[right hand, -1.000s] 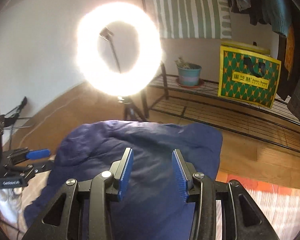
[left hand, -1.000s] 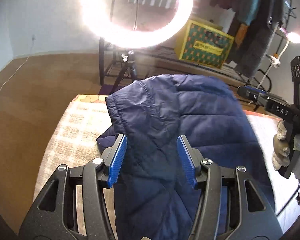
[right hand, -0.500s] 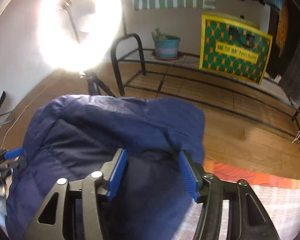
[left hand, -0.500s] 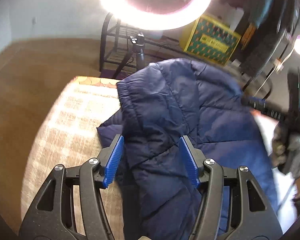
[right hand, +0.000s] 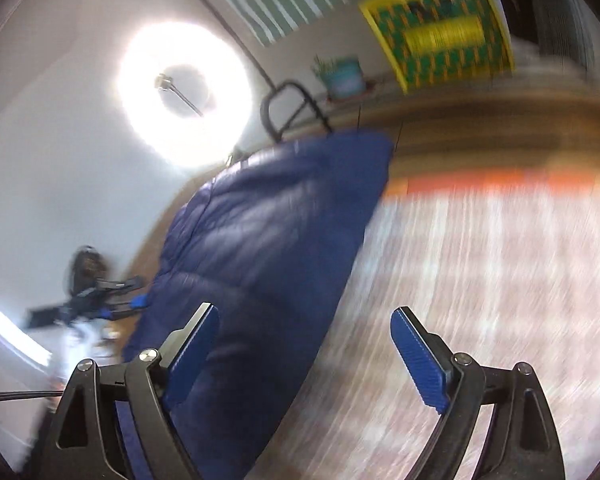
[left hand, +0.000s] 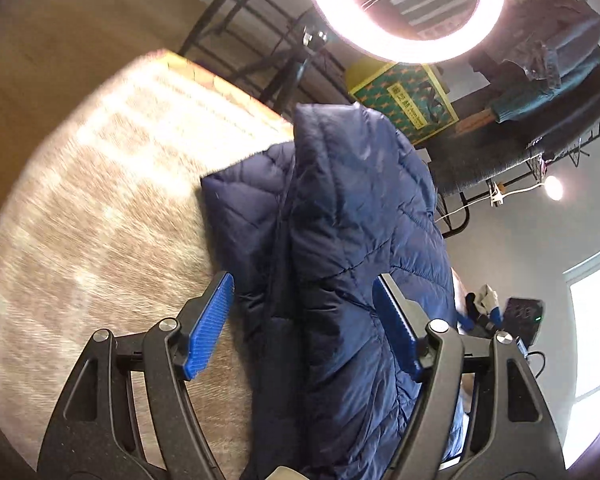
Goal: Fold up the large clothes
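jacket (left hand: 352,264): lower part cut off by frame bottom, left wrist view; far side hidden behind own raised fold
mat (right hand: 480,280): smeared by motion blur in right wrist view, pattern unreadable
yellow-green bag (right hand: 440,28): blurred, print illegible
left gripper (right hand: 100,296): tiny + blurred, far left of right wrist view; jaws not readable there
right gripper (left hand: 496,316): mostly hidden behind jacket

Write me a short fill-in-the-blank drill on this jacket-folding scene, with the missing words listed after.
1. The quilted jacket lying on the checked surface is dark ____ in colour.
2. The bright lamp behind the jacket has the shape of a ____.
3. The pads on the right tongs are coloured ____.
4. The potted plant stands on a metal ____.

Missing words: blue; ring; blue; rack
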`<state>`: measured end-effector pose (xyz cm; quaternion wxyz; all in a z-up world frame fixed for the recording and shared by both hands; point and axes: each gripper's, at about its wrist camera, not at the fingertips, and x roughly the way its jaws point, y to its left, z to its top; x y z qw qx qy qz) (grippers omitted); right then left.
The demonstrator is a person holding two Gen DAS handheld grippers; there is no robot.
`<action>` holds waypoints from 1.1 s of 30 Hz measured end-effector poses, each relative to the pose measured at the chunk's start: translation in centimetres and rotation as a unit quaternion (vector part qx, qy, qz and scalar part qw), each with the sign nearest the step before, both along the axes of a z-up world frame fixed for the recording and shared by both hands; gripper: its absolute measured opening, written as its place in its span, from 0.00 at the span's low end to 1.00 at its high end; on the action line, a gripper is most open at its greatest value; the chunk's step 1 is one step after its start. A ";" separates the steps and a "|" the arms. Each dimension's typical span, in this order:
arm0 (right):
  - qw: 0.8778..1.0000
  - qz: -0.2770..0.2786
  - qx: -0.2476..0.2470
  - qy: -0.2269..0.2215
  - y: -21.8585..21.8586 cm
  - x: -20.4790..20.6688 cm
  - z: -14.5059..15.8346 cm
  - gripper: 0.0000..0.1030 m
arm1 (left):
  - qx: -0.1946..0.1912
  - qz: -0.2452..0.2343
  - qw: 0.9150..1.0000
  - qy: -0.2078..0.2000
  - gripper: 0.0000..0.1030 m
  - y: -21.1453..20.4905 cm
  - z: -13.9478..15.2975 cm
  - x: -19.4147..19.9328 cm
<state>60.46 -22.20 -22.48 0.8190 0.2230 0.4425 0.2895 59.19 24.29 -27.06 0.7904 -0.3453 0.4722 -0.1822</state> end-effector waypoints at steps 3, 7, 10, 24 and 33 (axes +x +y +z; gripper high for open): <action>0.999 0.004 0.040 0.020 0.2 -0.6 -1.5 0.87 | 0.008 -0.004 1.000 0.009 0.72 -1.0 -0.6 0.6; 0.998 0.015 0.052 0.020 0.9 -0.8 -1.9 0.90 | 0.021 -0.008 1.000 0.008 0.77 -1.2 -1.1 0.9; 0.998 0.022 0.063 0.022 1.2 -0.9 -1.7 0.96 | 0.011 0.000 1.000 0.007 0.78 -1.1 -1.5 1.2; 0.995 0.060 0.075 0.025 4.8 0.5 -2.3 0.82 | -0.059 0.005 0.998 -0.010 0.79 -0.5 -2.5 2.1; 0.995 0.033 0.087 0.035 5.1 1.1 -3.0 0.59 | -0.007 0.010 0.999 -0.031 0.44 -2.9 -2.2 2.7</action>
